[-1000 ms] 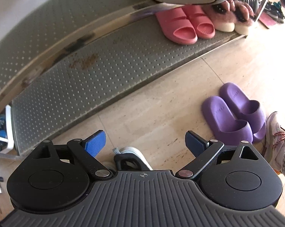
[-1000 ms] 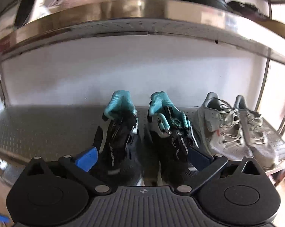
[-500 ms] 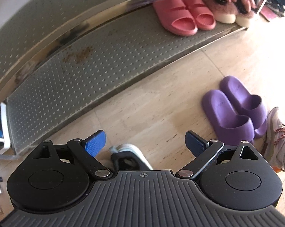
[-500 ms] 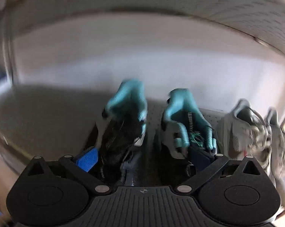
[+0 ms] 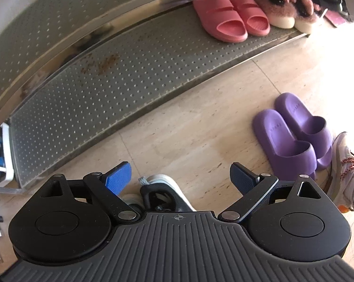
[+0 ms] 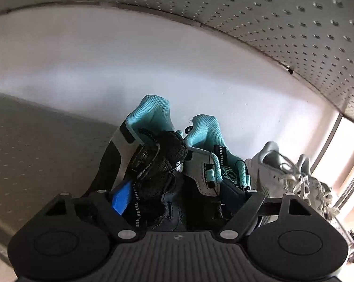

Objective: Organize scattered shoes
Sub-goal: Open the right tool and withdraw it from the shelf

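Note:
In the right wrist view, a pair of black shoes with teal tongues (image 6: 163, 164) stands on a perforated grey shelf (image 6: 36, 145) close to the white back wall. My right gripper (image 6: 178, 195) straddles the pair, one finger against each outer side, and the two shoes are pressed together. In the left wrist view, my left gripper (image 5: 180, 176) hangs open over the tiled floor. A black and white shoe (image 5: 163, 192) lies just under it, mostly hidden by the gripper body. A purple pair of slippers (image 5: 292, 136) sits on the floor to the right.
Grey laced sneakers (image 6: 292, 181) stand right of the teal pair. The shelf above (image 6: 294, 18) hangs low over the right gripper. The bottom shelf (image 5: 106, 89) carries pink slippers (image 5: 228, 18) and fuzzy slippers (image 5: 287, 7) at its right end. A worn sneaker (image 5: 343, 171) is at the right edge.
The right gripper pushed deeper under the upper shelf and tilted upward; its fingers narrowed and the two teal shoes, apart before, now touch. The left gripper drifted slightly and stays open.

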Tool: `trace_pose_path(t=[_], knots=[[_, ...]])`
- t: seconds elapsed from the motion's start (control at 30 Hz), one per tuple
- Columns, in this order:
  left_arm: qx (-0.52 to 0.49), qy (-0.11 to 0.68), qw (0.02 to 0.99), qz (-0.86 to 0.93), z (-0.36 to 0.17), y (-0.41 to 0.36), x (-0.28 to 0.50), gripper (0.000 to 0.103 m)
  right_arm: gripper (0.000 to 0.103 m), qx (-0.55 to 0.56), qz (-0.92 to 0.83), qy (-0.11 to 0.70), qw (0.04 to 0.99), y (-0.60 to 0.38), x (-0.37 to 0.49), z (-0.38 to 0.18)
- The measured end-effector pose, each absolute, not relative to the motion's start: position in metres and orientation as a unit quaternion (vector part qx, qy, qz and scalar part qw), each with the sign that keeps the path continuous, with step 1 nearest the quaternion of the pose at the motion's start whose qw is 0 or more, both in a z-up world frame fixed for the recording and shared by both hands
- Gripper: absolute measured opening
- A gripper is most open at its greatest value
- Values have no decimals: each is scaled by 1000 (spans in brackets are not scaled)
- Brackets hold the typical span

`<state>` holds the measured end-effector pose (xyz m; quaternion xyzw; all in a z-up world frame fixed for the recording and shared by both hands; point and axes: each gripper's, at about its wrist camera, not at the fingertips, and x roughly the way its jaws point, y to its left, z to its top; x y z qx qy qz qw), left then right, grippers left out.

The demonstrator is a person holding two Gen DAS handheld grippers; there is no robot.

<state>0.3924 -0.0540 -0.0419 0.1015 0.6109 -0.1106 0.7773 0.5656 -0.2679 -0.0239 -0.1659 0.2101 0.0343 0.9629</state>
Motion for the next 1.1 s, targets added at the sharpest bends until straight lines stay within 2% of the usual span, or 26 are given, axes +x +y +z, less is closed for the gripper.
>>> trace_pose_path(t=[0.3, 0.57, 0.77, 0.97, 1.1], knots=[[100, 612, 776, -116, -42, -55, 392, 95, 85, -176, 35, 217, 960, -271, 584, -25], [116, 599, 783, -121, -33, -50, 384, 95, 91, -109, 53, 257, 959, -277, 556, 13], [130, 585, 792, -119, -23, -38, 367, 95, 93, -40, 74, 329, 941, -281, 460, 23], [153, 566, 800, -125, -15, -34, 343, 95, 94, 76, 63, 444, 891, -284, 327, -3], [169, 556, 803, -130, -12, -38, 323, 95, 94, 96, 53, 469, 876, -274, 267, -18]])
